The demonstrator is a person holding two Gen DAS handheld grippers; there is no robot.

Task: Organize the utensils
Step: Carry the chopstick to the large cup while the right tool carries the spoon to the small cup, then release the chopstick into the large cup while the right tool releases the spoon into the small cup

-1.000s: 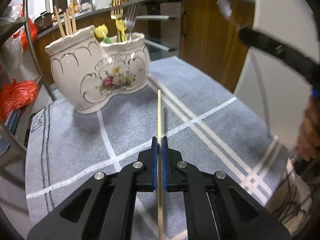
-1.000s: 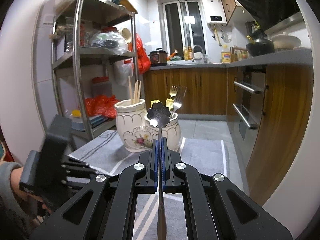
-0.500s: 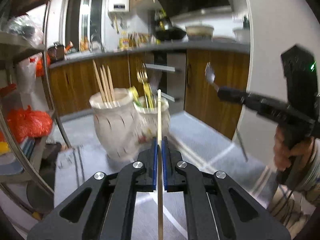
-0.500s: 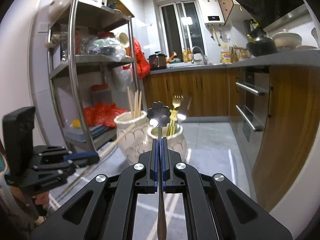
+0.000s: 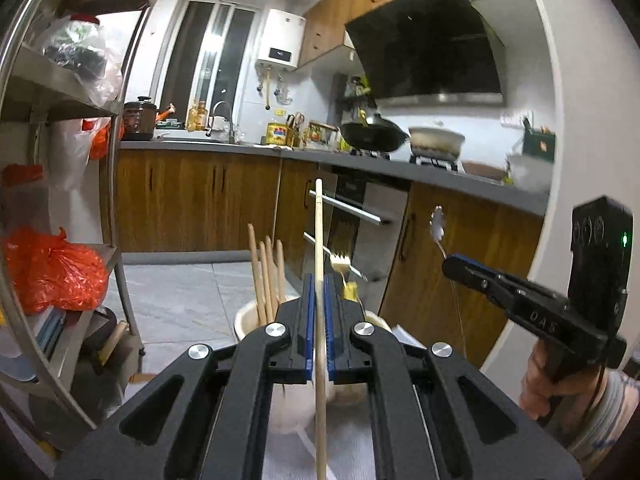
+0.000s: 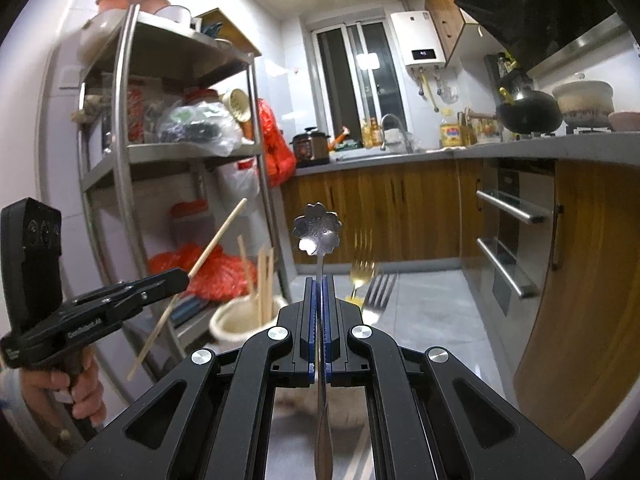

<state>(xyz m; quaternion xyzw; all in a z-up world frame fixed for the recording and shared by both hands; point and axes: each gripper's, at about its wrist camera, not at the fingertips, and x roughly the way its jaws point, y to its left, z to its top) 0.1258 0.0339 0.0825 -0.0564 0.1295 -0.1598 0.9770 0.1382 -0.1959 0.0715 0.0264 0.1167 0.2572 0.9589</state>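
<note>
We have both tools loaded and raised above the ceramic holder point(image 5: 256, 320): our left gripper point(image 5: 318, 320) is clenched on a single wooden chopstick point(image 5: 319, 232) that runs up between the blue pads and well past them, and our right gripper point(image 6: 320, 320) is clamped on the thin handle of a flower-headed spoon point(image 6: 318, 228), its bowl standing above the fingers. The holder sits low, just beyond and partly hidden behind the fingers in both views, with other chopsticks point(image 5: 266, 276) standing in its left compartment and forks point(image 6: 366, 280) in the right one. The chief risk, as we judge it, is that we cannot see the openings well from here; lowering either piece blind could strike the rim or land the chopstick among the forks. The chopstick is long and held near its middle, so a knock against the standing sticks could pivot it in our grip or jostle them out. The spoon's handle is slim and smooth metal, and it may slip or twist if its lower end catches a fork. Our two grippers are also near each other, so bringing both down together risks a clash over the narrow mouth. A hard bump might even tip the holder on its cloth.
</note>
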